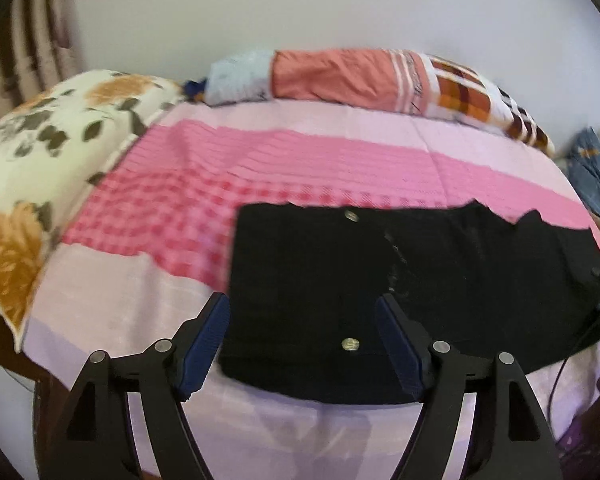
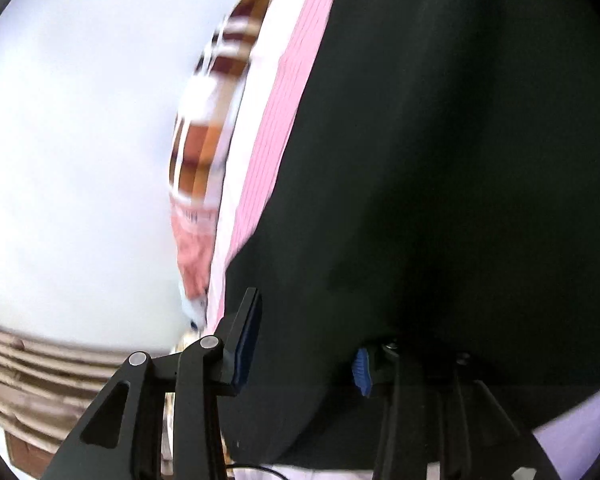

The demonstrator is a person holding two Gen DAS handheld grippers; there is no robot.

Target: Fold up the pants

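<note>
Pink-checked bed (image 1: 148, 208) against white wall (image 1: 300, 8) (striped curtain (image 1: 28, 40) left).

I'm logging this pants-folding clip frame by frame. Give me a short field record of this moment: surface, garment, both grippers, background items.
surface: bed with pink checked sheet
garment: black pants lying flat on the sheet, two metal buttons showing
left gripper: open, fingers spread above the near edge of the pants, not gripping
right gripper: partly open, close over the pants; contact cannot be told
background: floral pillow on the left, patchwork bolster along the wall
image quality: right wrist view blurred
</note>
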